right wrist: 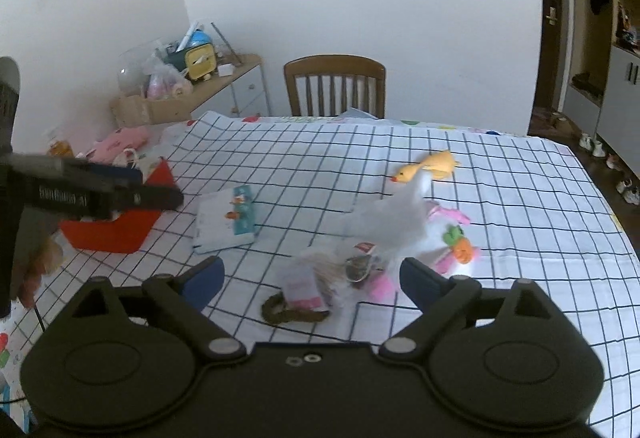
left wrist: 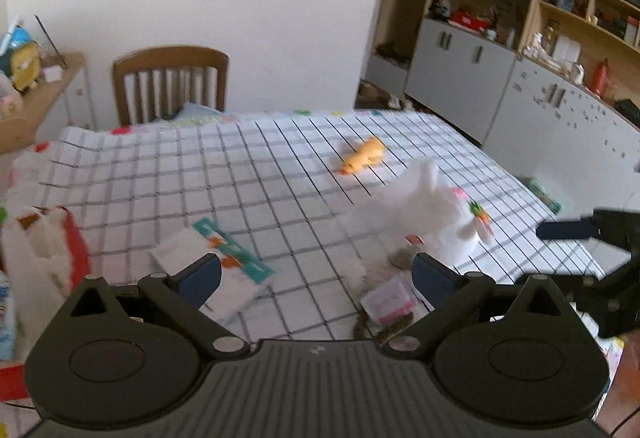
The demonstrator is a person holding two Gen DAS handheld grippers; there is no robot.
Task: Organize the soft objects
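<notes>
The white plush rabbit [right wrist: 404, 226] lies right of centre on the checked tablecloth [right wrist: 520, 198], a yellow duck toy [right wrist: 428, 168] just beyond it. Both grippers tilt downward toward it. The left gripper [left wrist: 316, 274] and the right gripper [right wrist: 312, 278] have their fingers spread wide, holding nothing.

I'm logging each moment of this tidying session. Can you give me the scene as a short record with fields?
surface: table with checked cloth
soft items: white plush toy, yellow duck toy, both loose on the cloth
container: red bin at the left edge
other: booklet, tagged brown loop
left gripper: open, holds nothing
right gripper: open, holds nothing
</notes>
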